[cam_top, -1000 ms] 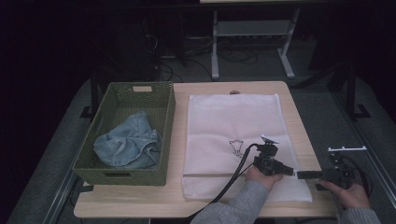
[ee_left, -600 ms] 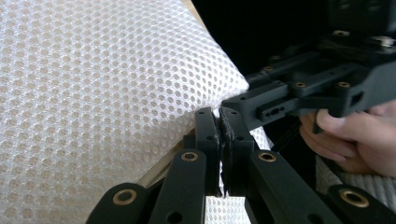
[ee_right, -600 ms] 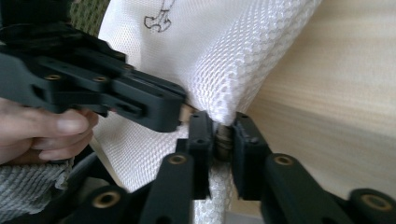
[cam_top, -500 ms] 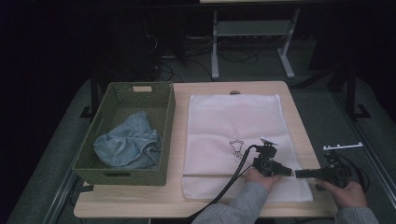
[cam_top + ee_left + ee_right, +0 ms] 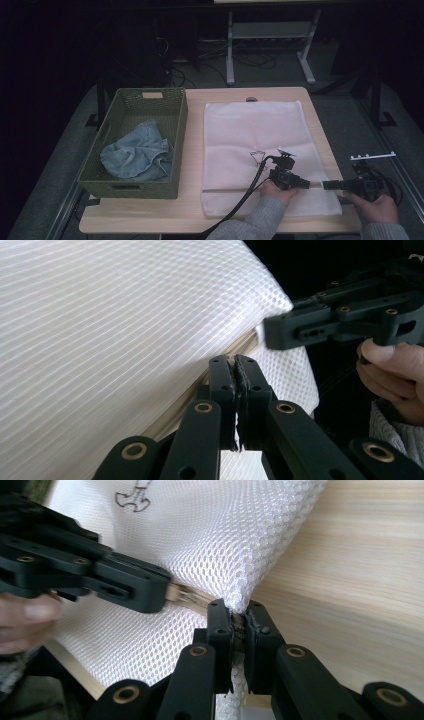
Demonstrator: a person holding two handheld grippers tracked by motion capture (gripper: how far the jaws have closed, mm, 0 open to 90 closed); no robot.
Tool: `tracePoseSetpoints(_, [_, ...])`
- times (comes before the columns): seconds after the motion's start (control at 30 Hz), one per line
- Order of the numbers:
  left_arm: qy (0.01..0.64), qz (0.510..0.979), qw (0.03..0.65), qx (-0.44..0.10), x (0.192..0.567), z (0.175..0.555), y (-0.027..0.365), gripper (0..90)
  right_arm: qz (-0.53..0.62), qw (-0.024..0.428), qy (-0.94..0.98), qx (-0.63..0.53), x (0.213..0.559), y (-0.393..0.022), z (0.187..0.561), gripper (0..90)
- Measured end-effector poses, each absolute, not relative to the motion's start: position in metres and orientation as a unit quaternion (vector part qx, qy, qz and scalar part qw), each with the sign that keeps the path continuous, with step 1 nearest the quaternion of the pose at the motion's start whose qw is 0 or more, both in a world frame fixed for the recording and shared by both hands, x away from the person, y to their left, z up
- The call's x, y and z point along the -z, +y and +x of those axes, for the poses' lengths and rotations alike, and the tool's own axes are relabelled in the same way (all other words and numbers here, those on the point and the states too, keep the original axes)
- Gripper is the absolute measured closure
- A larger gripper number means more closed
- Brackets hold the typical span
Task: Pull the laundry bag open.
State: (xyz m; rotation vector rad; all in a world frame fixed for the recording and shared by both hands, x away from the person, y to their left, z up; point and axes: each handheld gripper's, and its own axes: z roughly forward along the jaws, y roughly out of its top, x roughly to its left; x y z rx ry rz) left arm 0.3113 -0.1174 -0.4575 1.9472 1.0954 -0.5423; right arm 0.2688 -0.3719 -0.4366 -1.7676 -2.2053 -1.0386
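A white mesh bag (image 5: 255, 135) lies flat on the wooden table (image 5: 190, 210), with a small black print (image 5: 257, 156) on it. My left gripper (image 5: 305, 184) lies low on the bag's lower right part. In the left gripper view its jaws (image 5: 237, 362) are shut on the beige seam strip of the bag (image 5: 100, 340). My right gripper (image 5: 324, 185) faces it from the right edge. Its jaws have just been closing, and the right gripper (image 5: 236, 612) now pinches the mesh edge of the bag (image 5: 210, 530). The left gripper's tip (image 5: 167, 592) sits close by.
A green woven basket (image 5: 182, 130) stands at the table's left with a crumpled blue denim cloth (image 5: 135, 155) inside. Bare wood (image 5: 360, 580) runs along the bag's right side. Dark floor, cables and a metal stand lie beyond the far edge.
Both hands stay at the bag's lower right edge. No clear movement shows in the high view.
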Motion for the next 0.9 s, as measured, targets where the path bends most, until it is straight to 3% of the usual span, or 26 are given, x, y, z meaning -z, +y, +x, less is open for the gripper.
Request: tracePoseSetpoints(0.9, [0.454, 0.768, 0.412, 0.186, 0.448, 0.307, -0.016, 87.6, -0.606, 0.037, -0.735, 0.302, 0.429, -0.380, 0.271, 82.8])
